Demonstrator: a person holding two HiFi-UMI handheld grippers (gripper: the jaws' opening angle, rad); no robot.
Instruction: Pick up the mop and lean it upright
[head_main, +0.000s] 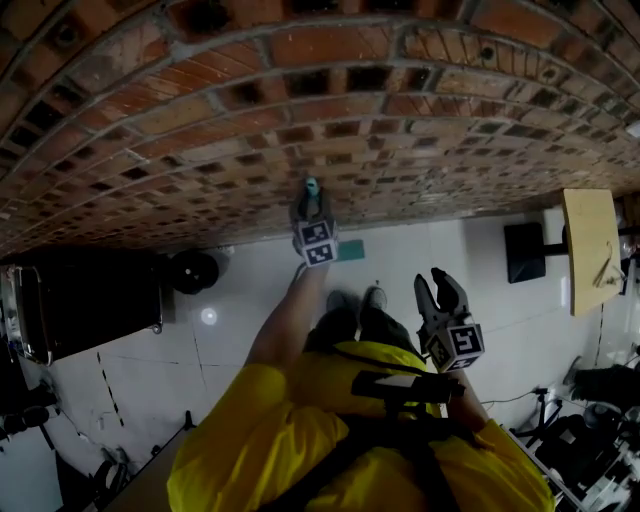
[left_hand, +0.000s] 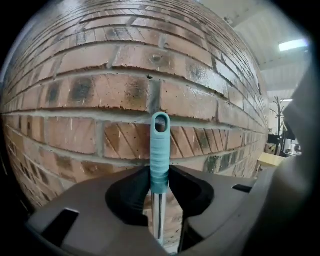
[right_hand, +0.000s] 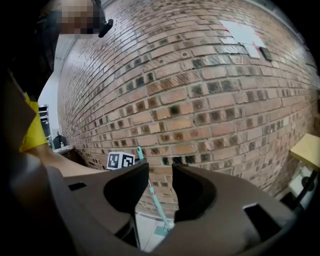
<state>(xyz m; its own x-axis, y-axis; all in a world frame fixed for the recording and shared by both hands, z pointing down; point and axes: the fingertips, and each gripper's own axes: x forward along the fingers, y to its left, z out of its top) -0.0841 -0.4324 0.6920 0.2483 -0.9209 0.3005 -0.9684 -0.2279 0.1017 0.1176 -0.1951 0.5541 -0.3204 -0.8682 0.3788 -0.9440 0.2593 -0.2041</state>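
Observation:
The mop stands upright against the brick wall (head_main: 300, 90), with its teal handle grip (left_hand: 160, 150) above a chrome shaft. Its flat teal head (head_main: 350, 250) rests on the white floor at the foot of the wall. My left gripper (left_hand: 160, 187) is shut on the lower part of the teal grip, and both pads press on it. In the head view this left gripper (head_main: 311, 205) is held out at the wall. My right gripper (head_main: 441, 285) hangs back near the body, open and empty. Through the right gripper (right_hand: 160, 190) I see the mop shaft (right_hand: 155, 202) far off.
A dark cabinet (head_main: 80, 300) and a round black object (head_main: 193, 271) stand left of the mop. A wooden board (head_main: 590, 250) and a black block (head_main: 524, 252) are at the right. Tripods and cables clutter the lower right corner (head_main: 590, 430). White tiled floor lies between.

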